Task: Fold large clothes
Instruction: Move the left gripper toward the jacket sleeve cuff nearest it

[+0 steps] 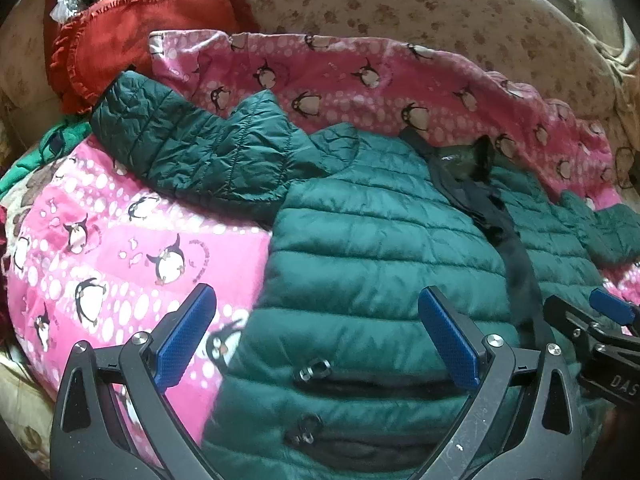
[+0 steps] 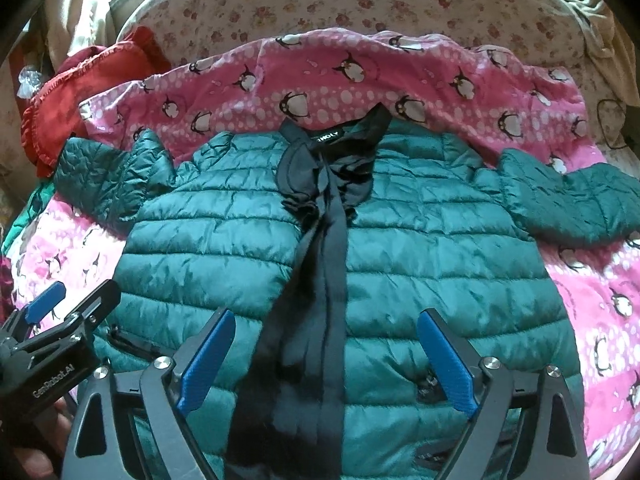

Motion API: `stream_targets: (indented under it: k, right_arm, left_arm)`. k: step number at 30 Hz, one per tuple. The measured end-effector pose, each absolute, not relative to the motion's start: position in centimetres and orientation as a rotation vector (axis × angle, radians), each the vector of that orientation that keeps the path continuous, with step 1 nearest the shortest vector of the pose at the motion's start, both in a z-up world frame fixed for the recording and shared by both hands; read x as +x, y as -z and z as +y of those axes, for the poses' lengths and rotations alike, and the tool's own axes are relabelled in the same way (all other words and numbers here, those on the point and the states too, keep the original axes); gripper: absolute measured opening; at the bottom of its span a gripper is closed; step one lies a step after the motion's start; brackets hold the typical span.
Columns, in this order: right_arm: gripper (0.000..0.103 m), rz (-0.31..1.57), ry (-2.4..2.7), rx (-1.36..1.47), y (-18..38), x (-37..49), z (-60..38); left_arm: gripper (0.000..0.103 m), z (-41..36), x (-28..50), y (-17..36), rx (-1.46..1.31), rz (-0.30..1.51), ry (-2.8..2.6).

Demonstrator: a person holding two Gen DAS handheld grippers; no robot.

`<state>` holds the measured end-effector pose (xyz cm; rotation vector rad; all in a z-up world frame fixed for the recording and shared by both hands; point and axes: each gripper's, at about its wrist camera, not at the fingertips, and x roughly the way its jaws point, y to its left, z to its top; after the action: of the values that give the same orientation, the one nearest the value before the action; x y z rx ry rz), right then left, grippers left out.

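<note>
- The left gripper (image 1: 316, 336) and right gripper (image 2: 326, 364) are held spread wide, grasping nothing — both above the hem.
- The green jacket (image 2: 420, 248) is laid flat on the pink penguin blanket (image 2: 592, 304), sleeves spread; blanket is left bare at both sides.

The green jacket (image 2: 420, 248) is quilted, puffy cloth with a slick sheen that catches the light, while its black front band (image 2: 320, 288) and collar look matt and soft. Under it the pink penguin blanket (image 1: 120, 248) is fleecy and dull. The red cushion (image 1: 132, 40) has a coarser weave and a shiny ruffled edge. The floral sheet (image 2: 360, 4) is plain matt cotton. The left gripper (image 1: 318, 334) and right gripper (image 2: 326, 354) show matt black plastic frames, ribbed blue pads and bright metal rivets.
</note>
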<state>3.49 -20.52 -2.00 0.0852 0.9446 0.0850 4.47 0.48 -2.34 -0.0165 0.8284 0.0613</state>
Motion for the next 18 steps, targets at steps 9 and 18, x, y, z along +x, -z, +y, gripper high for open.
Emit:
stream_targets:
  k: [9,18]
  right_arm:
    - [0.091,0.936,-0.104,0.074,1.4,7.7,-19.1]
    - [0.091,0.945,-0.137,0.069,2.7,11.4,-17.8]
  left_arm:
    - [0.102,1.9,8.3,2.6,-0.034,0.852,-0.090]
    - [0.102,3.5,11.6,3.5,-0.079,0.878,-0.106]
